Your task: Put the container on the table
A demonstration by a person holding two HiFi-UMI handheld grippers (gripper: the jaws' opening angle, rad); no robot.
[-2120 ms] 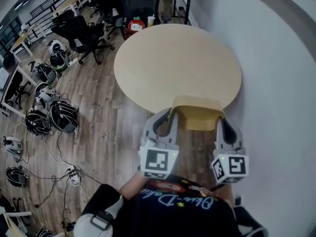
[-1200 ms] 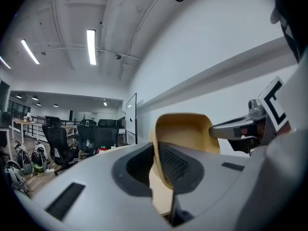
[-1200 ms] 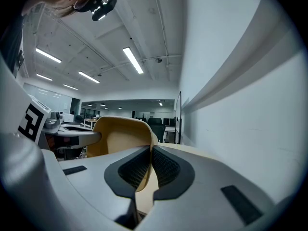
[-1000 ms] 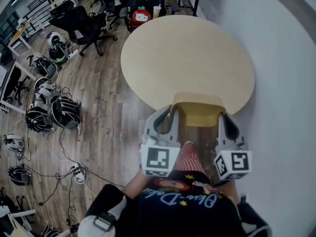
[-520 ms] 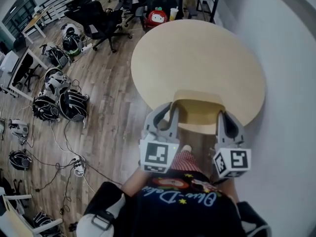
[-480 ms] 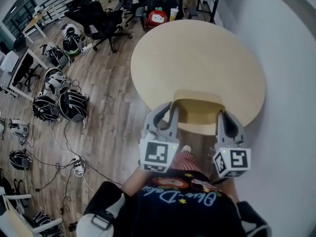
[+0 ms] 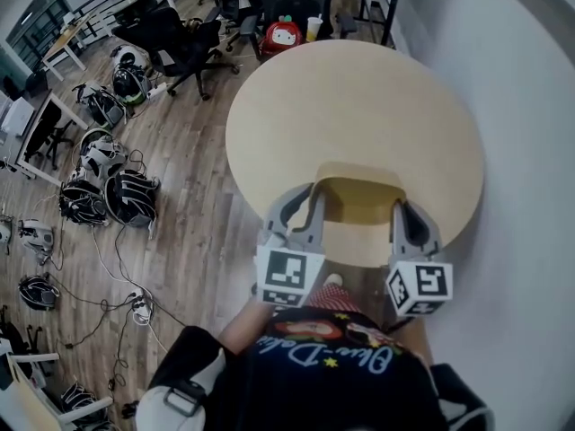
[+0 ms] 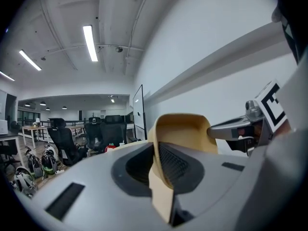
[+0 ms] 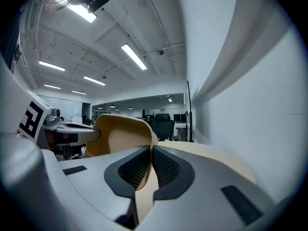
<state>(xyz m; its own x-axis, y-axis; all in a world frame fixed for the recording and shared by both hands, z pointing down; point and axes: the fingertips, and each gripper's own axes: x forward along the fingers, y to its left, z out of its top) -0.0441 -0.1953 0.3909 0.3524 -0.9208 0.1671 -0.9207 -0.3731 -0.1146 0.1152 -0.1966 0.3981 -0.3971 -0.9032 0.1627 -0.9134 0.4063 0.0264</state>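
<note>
container [image 7: 359, 197] of beige plastic clamped from both sides at the near edge of a round pale wooden table [image 7: 350, 106]

container is an open-topped, rectangular tub with rounded corners, and in the head view it sits level between the two tools, overlapping the near part of the table top. whether its base touches the wood or hangs just above it cannot be told from any view.

the left gripper [image 7: 305, 206] is closed on the tub's left wall: in the left gripper view the thin beige wall runs straight between the two ribbed black pads, which press on it from either side. the right gripper [image 7: 406, 215] grips the opposite wall the same way, with the beige edge pinched between its pads in the right gripper view. each tool's view looks across the hollow of the tub to the other tool on the far side. both point away from the person, roughly level, and their marker cubes face the head camera just above the person's dark printed top [image 7: 323, 362].

the table stands close to a white wall [image 7: 521, 151] on the right, and the rest of its top is bare. beyond its far rim are a red strawberry-shaped soft toy [image 7: 284, 32] and a pale cup [image 7: 314, 28], with black office chairs [image 7: 184, 39] near them. on the brown wooden plank floor [image 7: 193, 196] to the left lie several black-and-white headsets [image 7: 130, 196] and loose cables [image 7: 108, 277].
</note>
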